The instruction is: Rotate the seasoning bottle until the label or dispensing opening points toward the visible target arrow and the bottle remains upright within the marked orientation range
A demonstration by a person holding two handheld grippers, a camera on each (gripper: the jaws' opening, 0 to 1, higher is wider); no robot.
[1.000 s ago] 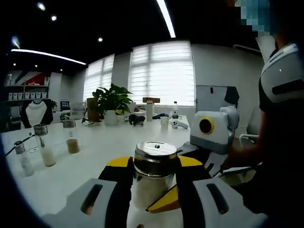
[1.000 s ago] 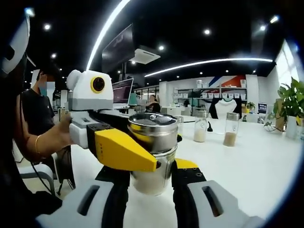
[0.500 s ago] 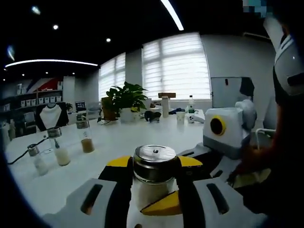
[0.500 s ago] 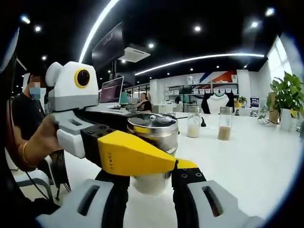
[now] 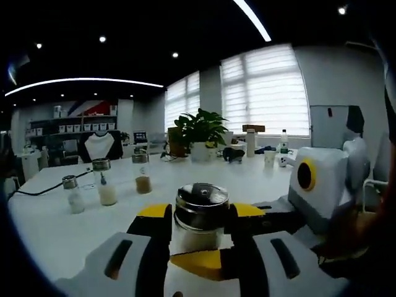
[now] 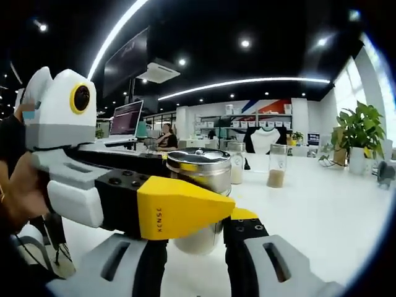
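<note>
Seasoning bottle (image 5: 199, 218) upright on white table (image 5: 74, 229); left claw (image 5: 199, 238) and right claw (image 6: 197, 238) both clamp its glass body, likely steadying it for rotation; no arrow visible.

Seasoning bottle (image 6: 201, 185): lower body hidden behind the left gripper's (image 6: 154, 207) yellow jaw; no label or dispensing opening can be made out. Beside the bottle, whether the right gripper's (image 6: 197, 238) jaws touch it cannot be told.

four seasoning bottles (image 5: 199, 216), two grippers (image 5: 201, 232), one potted plant (image 5: 199, 131)
</note>
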